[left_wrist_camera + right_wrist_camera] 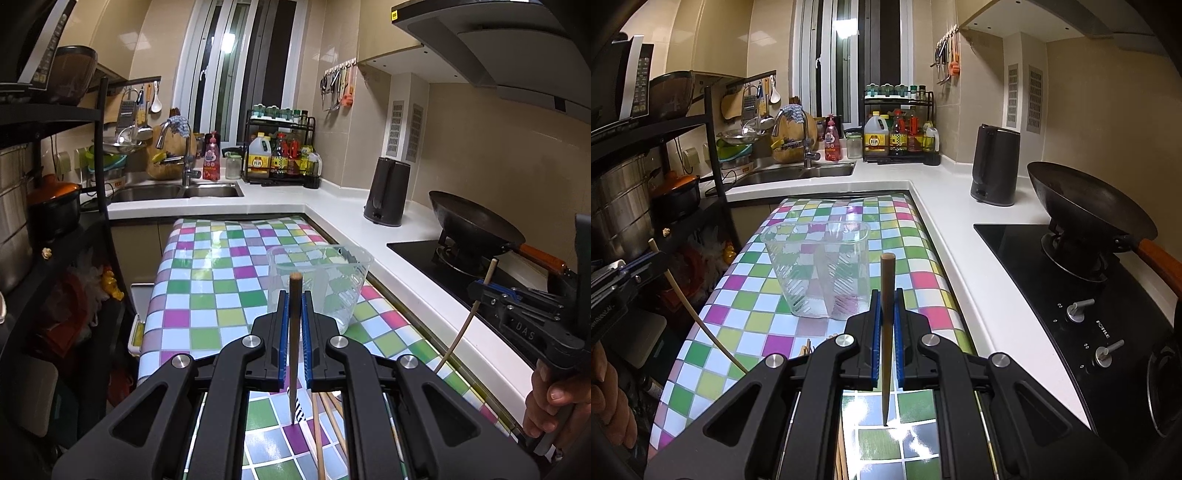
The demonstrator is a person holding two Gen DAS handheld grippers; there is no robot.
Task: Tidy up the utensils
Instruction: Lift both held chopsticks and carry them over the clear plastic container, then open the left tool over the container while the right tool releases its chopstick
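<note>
From the left wrist camera, the left gripper (294, 295) is clamped on a dark wooden chopstick (293, 343) that stands nearly upright between its blue pads, blunt end up and tip pointing down at the checkered surface (207, 280). Just beyond it sits a clear plastic utensil holder (325, 273), upright and with nothing visible inside. More chopsticks (321, 432) lie on the surface beneath the gripper. At the right edge the right gripper (480, 291) pinches a pale chopstick (461, 332), held by a hand (550, 402). From the right wrist camera, the right gripper (886, 295) is clamped on its chopstick (886, 332), nearly upright, tip toward the surface (738, 314). The utensil holder (816, 269) stands ahead and to the left, showing an inner divider. At the left edge the left gripper (635, 269) holds its chopstick (690, 314), slanted
</note>
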